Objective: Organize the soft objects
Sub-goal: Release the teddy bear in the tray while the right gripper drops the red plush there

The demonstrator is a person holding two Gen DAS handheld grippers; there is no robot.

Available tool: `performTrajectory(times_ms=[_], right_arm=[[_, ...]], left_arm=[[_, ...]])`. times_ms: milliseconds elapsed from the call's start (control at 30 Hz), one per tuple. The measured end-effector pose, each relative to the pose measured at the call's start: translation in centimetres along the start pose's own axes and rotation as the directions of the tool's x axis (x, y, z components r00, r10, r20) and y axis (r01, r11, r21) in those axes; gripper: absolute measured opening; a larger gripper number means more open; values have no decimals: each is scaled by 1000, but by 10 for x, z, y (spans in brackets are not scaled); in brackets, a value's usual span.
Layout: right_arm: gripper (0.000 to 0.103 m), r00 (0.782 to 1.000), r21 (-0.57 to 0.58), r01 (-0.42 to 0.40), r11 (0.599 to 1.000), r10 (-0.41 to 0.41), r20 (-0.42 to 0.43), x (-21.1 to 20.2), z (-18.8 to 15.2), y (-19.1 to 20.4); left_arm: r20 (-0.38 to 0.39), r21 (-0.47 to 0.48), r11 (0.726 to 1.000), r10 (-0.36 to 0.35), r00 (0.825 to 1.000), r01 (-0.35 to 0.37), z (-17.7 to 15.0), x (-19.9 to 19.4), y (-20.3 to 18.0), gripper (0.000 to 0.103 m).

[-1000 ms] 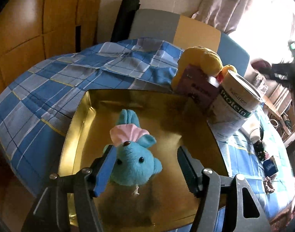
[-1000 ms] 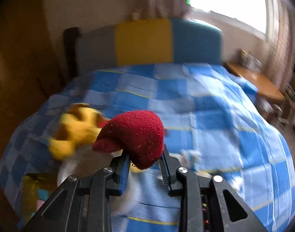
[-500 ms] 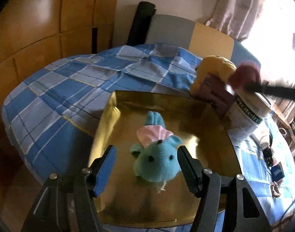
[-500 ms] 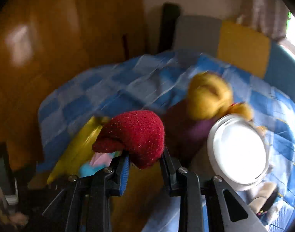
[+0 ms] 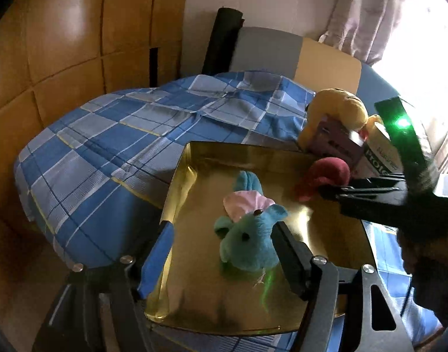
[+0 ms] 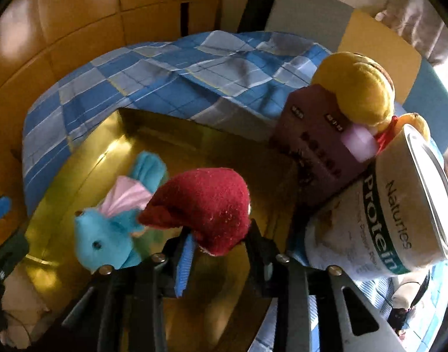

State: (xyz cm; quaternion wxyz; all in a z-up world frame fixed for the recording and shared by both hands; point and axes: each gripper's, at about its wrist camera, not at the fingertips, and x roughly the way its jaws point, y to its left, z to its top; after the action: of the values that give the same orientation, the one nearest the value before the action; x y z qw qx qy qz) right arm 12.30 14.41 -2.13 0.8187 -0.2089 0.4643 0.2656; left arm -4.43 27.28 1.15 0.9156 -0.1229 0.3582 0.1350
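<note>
Protein can (image 6: 382, 220), purple box (image 6: 317, 146) beside tray (image 6: 106, 135) — R side.

Glossy gold metal tray (image 5: 177, 182); fuzzy blue plush mouse (image 5: 247, 240)

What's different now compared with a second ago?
The right gripper swung the red toy from above the bed down over the gold tray; its jaws have just been opening around it. The blue toy stays in the tray, left gripper open.
</note>
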Motion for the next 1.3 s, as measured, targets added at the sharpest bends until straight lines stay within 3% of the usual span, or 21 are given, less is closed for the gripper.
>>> performTrajectory(times_ms=[200,933,1200,1300], right_arm=[[63,1000,32,-7,999,6,13,-1,3,-2],[63,980,106,-44,993,22,200,-77,-35,-25],[63,965,143,-34,989,-5,262,-120,-73,-65],[63,962,217,19,976,-76,261,-136,-93,-101]], left_arm=[[-9,23,1000,-7,1000,8,-1,1,-6,73],[-19,116,992,-44,999,46,-10,-5,-42,73],[-31,175,982,-67,997,72,-12,-6,-61,73],[-26,211,973,-94,995,97,-11,-9,-73,73]])
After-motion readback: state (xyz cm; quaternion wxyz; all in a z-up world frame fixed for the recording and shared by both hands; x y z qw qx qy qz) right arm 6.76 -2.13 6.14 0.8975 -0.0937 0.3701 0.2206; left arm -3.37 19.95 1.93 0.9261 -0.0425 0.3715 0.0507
